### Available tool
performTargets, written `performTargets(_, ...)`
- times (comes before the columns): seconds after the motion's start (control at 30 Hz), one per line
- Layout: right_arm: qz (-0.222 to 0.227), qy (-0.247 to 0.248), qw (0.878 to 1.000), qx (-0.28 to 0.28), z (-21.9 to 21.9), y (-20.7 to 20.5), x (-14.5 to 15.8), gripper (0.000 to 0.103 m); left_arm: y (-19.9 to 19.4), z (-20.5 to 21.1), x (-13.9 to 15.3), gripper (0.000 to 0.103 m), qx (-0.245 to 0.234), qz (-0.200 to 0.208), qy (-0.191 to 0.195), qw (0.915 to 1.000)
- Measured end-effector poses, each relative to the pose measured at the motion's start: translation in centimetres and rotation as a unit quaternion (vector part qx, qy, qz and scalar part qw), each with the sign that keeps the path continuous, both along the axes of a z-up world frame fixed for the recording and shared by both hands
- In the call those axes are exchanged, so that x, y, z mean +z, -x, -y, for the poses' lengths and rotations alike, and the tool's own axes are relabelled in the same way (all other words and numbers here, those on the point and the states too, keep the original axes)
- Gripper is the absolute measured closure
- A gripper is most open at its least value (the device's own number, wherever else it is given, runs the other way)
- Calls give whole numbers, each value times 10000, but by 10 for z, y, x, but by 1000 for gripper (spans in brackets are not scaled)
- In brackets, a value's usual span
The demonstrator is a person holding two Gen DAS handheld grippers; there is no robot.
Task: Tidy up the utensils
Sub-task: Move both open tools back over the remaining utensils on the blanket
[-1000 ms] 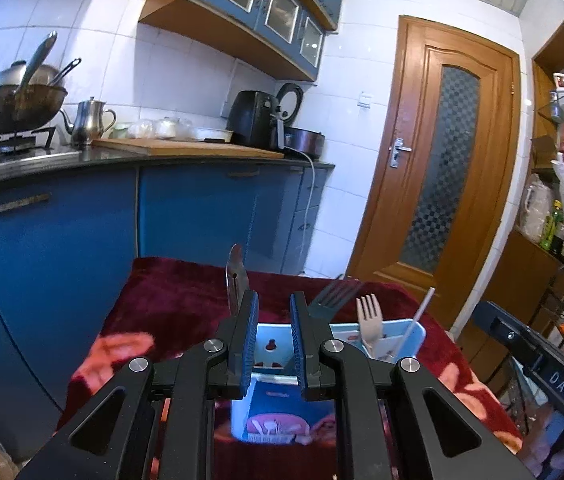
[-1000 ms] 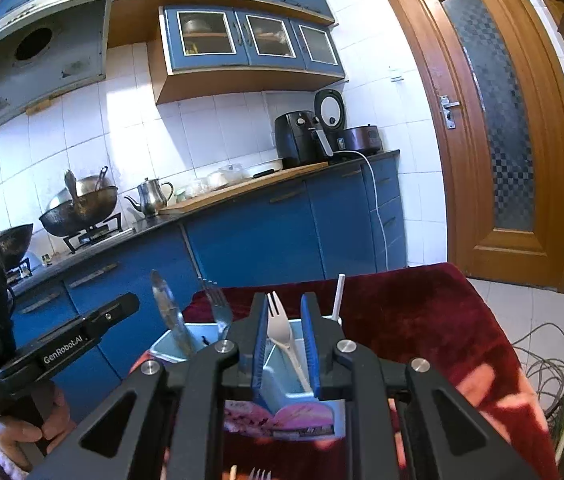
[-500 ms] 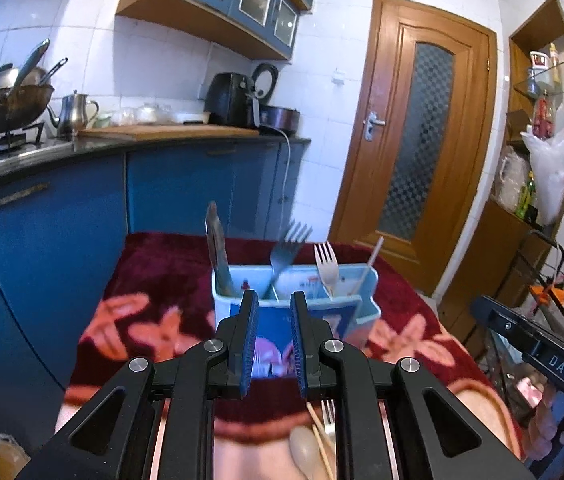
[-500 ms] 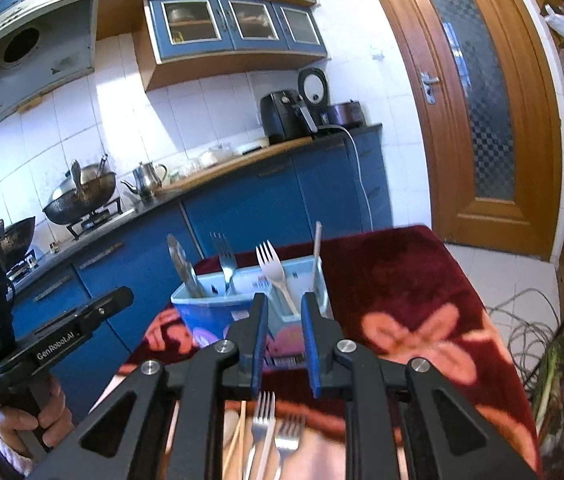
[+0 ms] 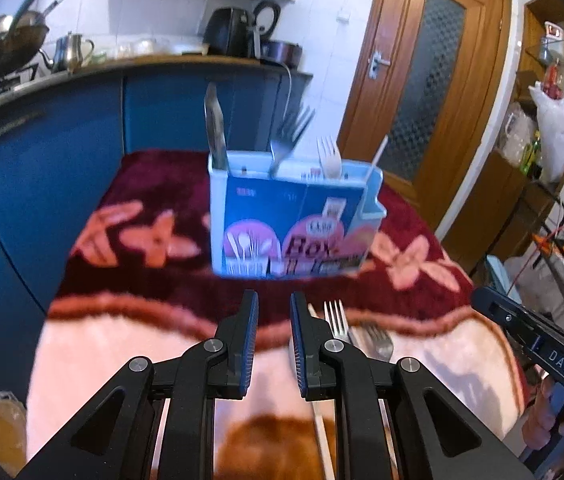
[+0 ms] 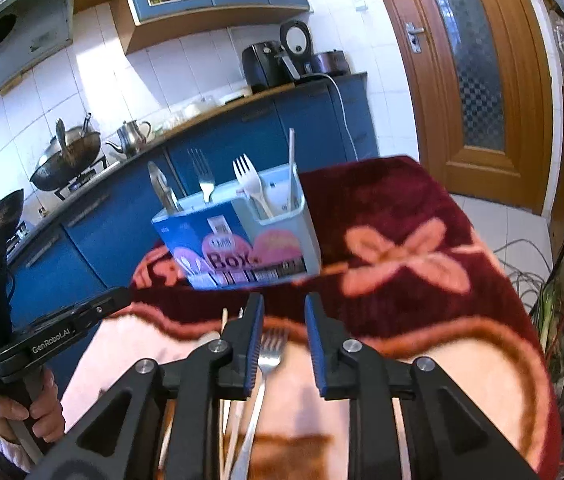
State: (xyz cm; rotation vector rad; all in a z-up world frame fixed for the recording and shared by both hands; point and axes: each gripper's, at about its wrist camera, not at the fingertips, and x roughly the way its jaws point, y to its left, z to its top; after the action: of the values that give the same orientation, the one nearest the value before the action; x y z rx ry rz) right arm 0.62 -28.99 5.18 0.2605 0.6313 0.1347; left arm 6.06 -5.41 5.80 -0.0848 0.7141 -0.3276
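A light blue utensil box (image 5: pixel 294 216) stands on the red flowered blanket (image 5: pixel 153 208); it also shows in the right wrist view (image 6: pixel 241 240). It holds a metal knife (image 5: pixel 214 132), a metal fork (image 5: pixel 288 136), a white plastic fork (image 5: pixel 330 154) and a white stick (image 5: pixel 376 158). My left gripper (image 5: pixel 273 320) is open and empty, in front of the box. My right gripper (image 6: pixel 282 320) is open and empty above a metal fork (image 6: pixel 269 354) lying on the blanket. More forks (image 5: pixel 336 322) and chopsticks (image 6: pixel 224 320) lie beside it.
Blue kitchen cabinets (image 5: pixel 41 152) and a counter with a wok (image 5: pixel 1 44) and kettle (image 5: pixel 69 50) stand behind the table. A wooden door (image 5: pixel 422 80) is at the right. Cables (image 6: pixel 562 280) lie on the floor at the right.
Both grippers have pulled back from the box and tilted down, so the box looks farther off and the loose forks on the blanket have come into view. Both jaws have opened slightly.
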Motion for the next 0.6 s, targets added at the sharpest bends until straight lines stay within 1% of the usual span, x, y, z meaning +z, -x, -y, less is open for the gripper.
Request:
performTargets(0.13,-186,-28,9998,-38,5,2,-14,78,-2,5,-13,87,-99,-252,17,9996)
performTargets(0.33,-321,50,9994,-140,10,5,-28,75,-8,16,-29,87,-192,-499,-80,9985)
performTargets(0.4,-362,88,9992,-165,12,5,-32,74,-10,19,-35,87,-255,-636,-77,9976)
performTargets(0.6,-448,39,9988,-194,19,4,-40,74,-17,28,-55,82,-336,-1062,-93,9937)
